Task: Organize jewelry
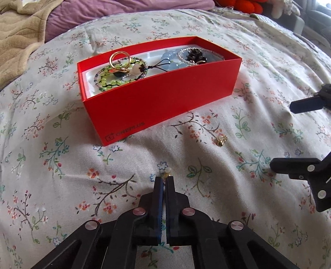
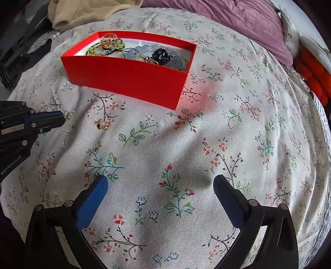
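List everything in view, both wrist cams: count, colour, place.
box: 1, red, on the bedspread, open top
bracelets: several, green, pale blue and silver beads, inside the box
ring: 1, gold wire, on the green beads at the box's left end
dark charm: 1, black, at the box's right end
loose earring: 1, gold with pearl, on the bedspread before the box
pinched earring: 1, gold with pearl, at the left gripper's tips
bedspread: 1, white floral
blanket: 1, beige, far edge
pillow: 1, purple, far edge
left gripper: black, blue pads, shut on the earring
right gripper: black, open, empty
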Demonstrator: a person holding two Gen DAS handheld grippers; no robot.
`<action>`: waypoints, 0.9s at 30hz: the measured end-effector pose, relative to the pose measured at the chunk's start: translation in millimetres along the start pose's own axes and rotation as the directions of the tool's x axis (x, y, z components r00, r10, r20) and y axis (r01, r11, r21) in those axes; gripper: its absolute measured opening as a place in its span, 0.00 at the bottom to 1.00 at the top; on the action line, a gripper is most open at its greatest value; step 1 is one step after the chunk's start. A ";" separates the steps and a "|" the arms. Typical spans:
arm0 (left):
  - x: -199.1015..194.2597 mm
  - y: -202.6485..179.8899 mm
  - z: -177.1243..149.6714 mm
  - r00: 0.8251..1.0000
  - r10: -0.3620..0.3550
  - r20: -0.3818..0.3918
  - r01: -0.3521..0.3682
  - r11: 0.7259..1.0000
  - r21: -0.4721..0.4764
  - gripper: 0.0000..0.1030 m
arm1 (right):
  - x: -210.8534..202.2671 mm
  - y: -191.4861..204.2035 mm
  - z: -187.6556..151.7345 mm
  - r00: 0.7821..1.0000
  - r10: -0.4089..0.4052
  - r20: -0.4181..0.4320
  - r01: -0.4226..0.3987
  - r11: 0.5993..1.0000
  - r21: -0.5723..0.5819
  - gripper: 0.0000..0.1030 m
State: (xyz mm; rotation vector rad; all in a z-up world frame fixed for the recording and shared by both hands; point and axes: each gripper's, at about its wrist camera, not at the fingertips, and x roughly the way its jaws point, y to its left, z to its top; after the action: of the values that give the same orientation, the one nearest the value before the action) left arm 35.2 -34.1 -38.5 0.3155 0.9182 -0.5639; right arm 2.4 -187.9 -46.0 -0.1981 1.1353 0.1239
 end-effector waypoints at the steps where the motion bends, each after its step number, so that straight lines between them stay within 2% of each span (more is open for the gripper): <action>1: -2.4 1.8 -0.9 1.000 0.000 0.002 0.000 1.000 -0.004 0.00 | 0.5 2.3 0.4 1.000 0.009 0.001 -0.009 1.000 0.002 1.00; 5: -9.8 7.2 -2.8 1.000 0.002 0.011 -0.001 1.000 -0.015 0.00 | 2.0 12.5 7.5 0.999 0.040 0.017 -0.040 0.999 0.002 0.98; 11: -16.3 18.2 -4.5 1.000 0.000 0.013 0.000 0.999 -0.046 0.00 | 13.4 23.8 23.8 0.997 0.070 0.010 -0.070 0.998 -0.008 0.84; 14: -17.9 20.8 -6.6 1.000 -0.017 0.008 0.017 0.998 -0.062 0.01 | 15.4 30.7 31.2 0.997 0.078 0.023 -0.078 0.997 -0.027 0.72; 15: -18.2 20.7 -7.6 1.000 -0.020 0.003 0.020 0.998 -0.060 0.06 | 16.1 32.2 33.7 0.996 0.088 0.027 -0.087 0.996 -0.031 0.67; 18: -19.2 18.7 -10.2 0.999 -0.032 -0.005 0.031 0.998 -0.053 0.10 | 19.0 33.9 39.6 0.994 0.105 0.028 -0.104 0.994 -0.037 0.56; 21: -19.8 15.3 -12.5 0.999 -0.038 -0.010 0.037 0.999 -0.037 0.19 | 19.2 35.4 45.5 0.992 0.123 0.040 -0.121 0.991 -0.049 0.41; 23: -19.8 14.0 -12.6 0.999 -0.040 -0.013 0.040 0.999 -0.029 0.24 | 19.8 38.1 47.0 0.990 0.131 0.047 -0.128 0.990 -0.061 0.35; 27: -20.3 11.4 -12.8 0.999 -0.048 -0.014 0.047 0.998 -0.028 0.36 | 19.3 46.4 48.7 0.987 0.156 0.047 -0.150 0.982 -0.111 0.14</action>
State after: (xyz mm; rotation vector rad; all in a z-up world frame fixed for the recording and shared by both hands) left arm 23.7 -12.1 -29.0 0.2738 0.9493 -0.5928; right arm 44.4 -132.0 -48.0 -0.2009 1.0887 0.3259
